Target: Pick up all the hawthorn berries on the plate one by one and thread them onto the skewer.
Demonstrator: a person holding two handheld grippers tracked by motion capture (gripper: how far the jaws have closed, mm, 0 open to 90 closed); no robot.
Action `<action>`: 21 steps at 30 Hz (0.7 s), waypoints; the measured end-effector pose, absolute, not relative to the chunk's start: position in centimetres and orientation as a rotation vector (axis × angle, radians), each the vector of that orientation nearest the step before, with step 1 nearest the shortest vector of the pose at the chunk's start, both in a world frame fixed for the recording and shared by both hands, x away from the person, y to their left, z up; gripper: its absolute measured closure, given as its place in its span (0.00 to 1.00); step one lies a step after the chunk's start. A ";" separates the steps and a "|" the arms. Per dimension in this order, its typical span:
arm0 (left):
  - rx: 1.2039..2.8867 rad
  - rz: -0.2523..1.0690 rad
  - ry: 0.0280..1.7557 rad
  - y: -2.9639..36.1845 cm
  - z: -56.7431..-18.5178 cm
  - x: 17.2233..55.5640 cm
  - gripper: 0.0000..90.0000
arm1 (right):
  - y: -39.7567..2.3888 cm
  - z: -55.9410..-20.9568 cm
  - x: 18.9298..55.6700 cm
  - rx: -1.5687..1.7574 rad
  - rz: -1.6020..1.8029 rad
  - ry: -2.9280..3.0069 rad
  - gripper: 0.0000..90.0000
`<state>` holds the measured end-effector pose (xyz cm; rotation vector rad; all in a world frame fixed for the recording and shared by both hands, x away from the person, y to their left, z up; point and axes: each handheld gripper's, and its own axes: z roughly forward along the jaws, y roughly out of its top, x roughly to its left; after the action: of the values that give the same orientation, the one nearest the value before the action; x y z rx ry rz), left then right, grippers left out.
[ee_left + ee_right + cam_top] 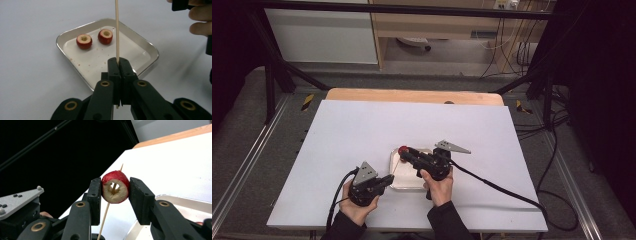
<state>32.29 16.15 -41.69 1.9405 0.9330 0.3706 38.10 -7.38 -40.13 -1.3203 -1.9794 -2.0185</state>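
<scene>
— Skewer point(116, 27) upright in my left tongs point(117, 62), jaws pressed tight on its lower end, near the desk's front edge, just left of the steel tray point(150, 53).

— And the fruit?

— My right tongs point(115, 192) pinch a cored red fruit point(115, 187) above the tray — the stick already runs through its hole. Two more pieces point(84, 41) wait at the tray's far side. Next push runs along the skewer's axis.

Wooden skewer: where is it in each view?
High view: too thin to make out.
Left gripper view: skewer upright at centre, clamped in the left gripper.
Right gripper view: runs through the cored red fruit.
Shared landmark: metal tray.
</scene>
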 end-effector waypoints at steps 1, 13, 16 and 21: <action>1.938 0.372 0.934 16.3 -41.7 32.3 0.99 | -7.4 -40.2 38.1 -1.317 -2.013 -1.987 0.71; 1.885 0.385 0.966 16.9 -42.2 32.4 0.99 | -5.2 -41.4 37.3 -1.266 -1.937 -2.080 0.70; 1.865 0.401 0.957 16.8 -41.5 32.5 0.99 | -5.3 -42.0 37.5 -1.232 -1.864 -2.040 0.70; 1.885 0.390 0.963 16.8 -41.9 32.7 0.99 | -4.9 -42.9 37.2 -1.223 -1.843 -2.047 0.70</action>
<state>32.69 16.76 -41.89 1.8849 0.9634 0.3896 37.24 -4.90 -42.90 -1.2225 -2.0467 -1.8430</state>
